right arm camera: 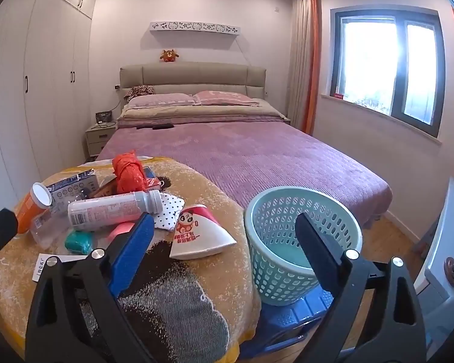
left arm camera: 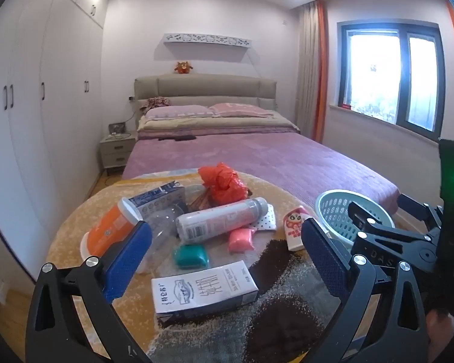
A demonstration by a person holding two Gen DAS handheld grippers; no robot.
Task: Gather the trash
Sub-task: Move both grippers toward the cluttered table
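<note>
Trash lies on a round table under a tan fuzzy cloth [left arm camera: 72, 251]: a white carton [left arm camera: 202, 290], a grey bottle [left arm camera: 224, 217], an orange tub [left arm camera: 106, 233], teal [left arm camera: 190, 255] and pink [left arm camera: 241, 239] packets, a red bag [left arm camera: 224, 184] and a panda paper cup [right arm camera: 199, 233]. My left gripper [left arm camera: 225, 227] hovers open over the pile, nothing between its blue pads. My right gripper [right arm camera: 224, 220] is open too, spanning the table's right edge and a pale green basket [right arm camera: 287, 242], which looks empty.
The basket stands on a blue stool [right arm camera: 290, 314] right of the table. A purple bed [right arm camera: 242, 151] fills the room behind. White wardrobes [left arm camera: 45, 90] line the left wall. A nightstand [left arm camera: 116, 151] stands by the bed and a white appliance [right arm camera: 448, 257] at far right.
</note>
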